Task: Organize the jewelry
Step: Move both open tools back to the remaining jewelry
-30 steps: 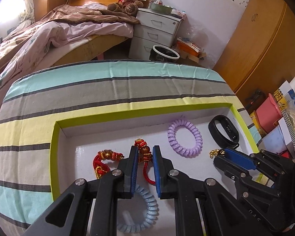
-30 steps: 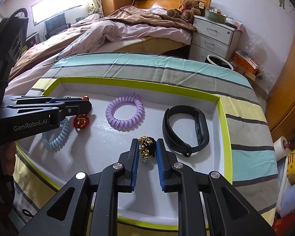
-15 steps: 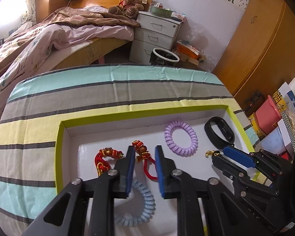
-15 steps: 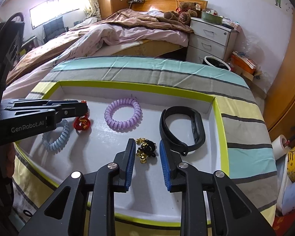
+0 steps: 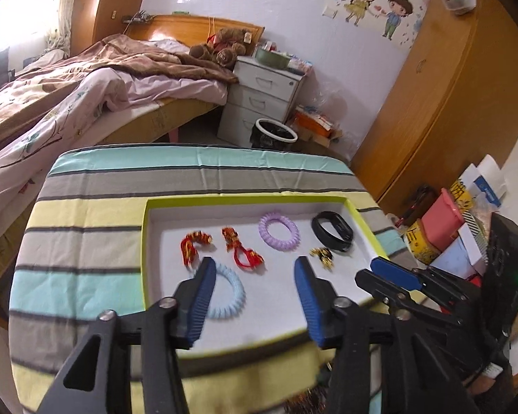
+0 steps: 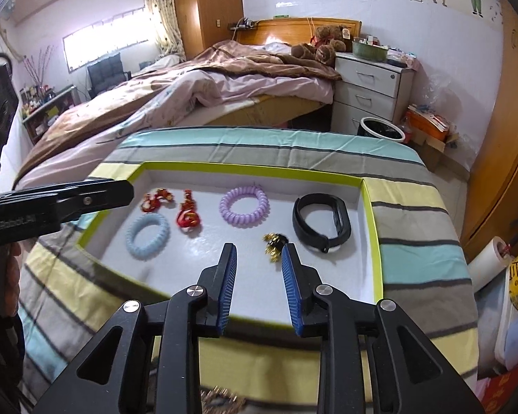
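- Left gripper (image 5: 253, 269) hangs with its fingers spread wide and nothing between them, above the near part of the tray (image 5: 248, 200), the blue coil band (image 5: 228, 293) beneath its left finger
- Right gripper (image 6: 259, 253) is likewise released; the gold trinket (image 6: 274, 243) lies just off its right fingertip
- Only the right view shows the black wristband (image 6: 319, 222) whole, near the tray's right wall, with the purple coil band (image 6: 244, 206) mid-tray
- Bare white floor lies along the tray's near edge
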Demonstrator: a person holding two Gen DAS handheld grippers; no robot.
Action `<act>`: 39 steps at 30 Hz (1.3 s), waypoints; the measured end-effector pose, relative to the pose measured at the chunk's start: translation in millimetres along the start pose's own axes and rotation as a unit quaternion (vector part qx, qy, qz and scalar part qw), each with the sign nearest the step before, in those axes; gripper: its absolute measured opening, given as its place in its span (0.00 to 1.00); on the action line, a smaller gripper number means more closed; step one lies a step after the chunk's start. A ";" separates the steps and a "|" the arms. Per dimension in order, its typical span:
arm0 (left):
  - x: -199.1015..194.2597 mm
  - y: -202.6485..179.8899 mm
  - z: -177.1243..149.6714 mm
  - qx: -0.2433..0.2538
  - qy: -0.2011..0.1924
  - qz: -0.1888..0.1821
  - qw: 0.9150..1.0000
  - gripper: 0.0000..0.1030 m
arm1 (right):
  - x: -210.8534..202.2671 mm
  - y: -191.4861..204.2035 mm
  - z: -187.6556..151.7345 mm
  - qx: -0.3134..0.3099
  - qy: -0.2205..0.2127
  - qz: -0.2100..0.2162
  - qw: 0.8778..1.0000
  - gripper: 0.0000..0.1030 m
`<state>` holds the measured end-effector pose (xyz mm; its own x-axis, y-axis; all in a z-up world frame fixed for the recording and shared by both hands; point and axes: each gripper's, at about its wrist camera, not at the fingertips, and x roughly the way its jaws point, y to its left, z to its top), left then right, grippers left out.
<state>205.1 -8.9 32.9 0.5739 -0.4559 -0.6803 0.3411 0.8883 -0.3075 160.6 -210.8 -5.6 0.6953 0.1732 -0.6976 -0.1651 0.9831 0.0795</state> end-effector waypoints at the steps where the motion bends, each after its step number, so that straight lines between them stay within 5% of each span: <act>1: -9.1 -1.2 -5.8 -0.001 -0.007 0.000 1.000 0.46 | -4.8 0.5 -2.8 0.003 -0.003 0.002 1.000 0.29; 4: -27.0 -1.7 -20.6 -0.004 -0.016 -0.004 1.000 0.46 | -16.8 4.5 -11.3 0.006 -0.010 0.013 1.000 0.53; 14: -56.1 -10.1 -69.0 0.009 -0.018 -0.025 0.999 0.47 | -46.7 7.9 -39.9 0.024 -0.022 0.019 0.999 0.53; 22: -32.4 -17.6 -103.9 0.008 0.035 -0.049 0.998 0.57 | -62.4 -7.7 -67.2 0.072 -0.025 0.017 0.997 0.53; 39: -1.9 -24.6 -112.4 0.000 0.069 -0.044 0.997 0.56 | -73.2 -24.6 -82.9 0.091 -0.023 0.011 0.996 0.53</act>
<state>111.9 -23.7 -33.0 0.4331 -0.5202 -0.7361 0.3851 0.8451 -0.3707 55.8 -252.6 -15.5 0.7250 0.1926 -0.6613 -0.0539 0.9730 0.2243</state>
